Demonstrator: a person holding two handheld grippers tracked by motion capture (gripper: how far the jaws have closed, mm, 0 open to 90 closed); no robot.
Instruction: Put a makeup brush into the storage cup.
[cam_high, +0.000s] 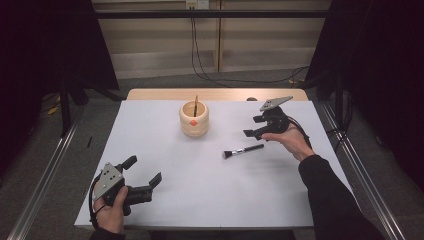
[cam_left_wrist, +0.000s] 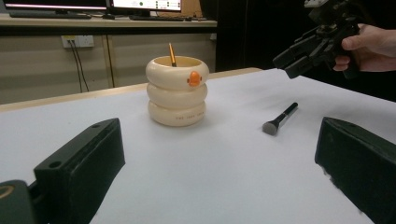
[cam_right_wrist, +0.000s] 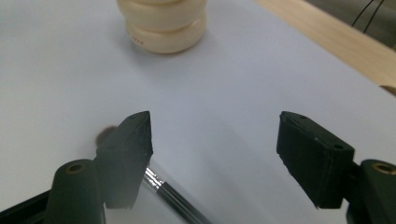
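High view: makeup brush (cam_high: 243, 150) lies flat at 4 o'clock of duck cup (cam_high: 194, 120), R gripper (cam_high: 256, 126) w/ jaws apart, empty, just above its handle; thin handle could roll/skid if off-ctr; L gripper (cam_high: 145, 172) idle, open.

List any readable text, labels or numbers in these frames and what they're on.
None can be read.
Cream three-ring holder with an orange duck bill: a small line of print on its lowest ring, too small and blurred to read in the left gripper view; it shows as reddish specks in the right gripper view.
Monitor screens behind the table: bright content with small marks, illegible.
Black-handled makeup brush: no visible marking.
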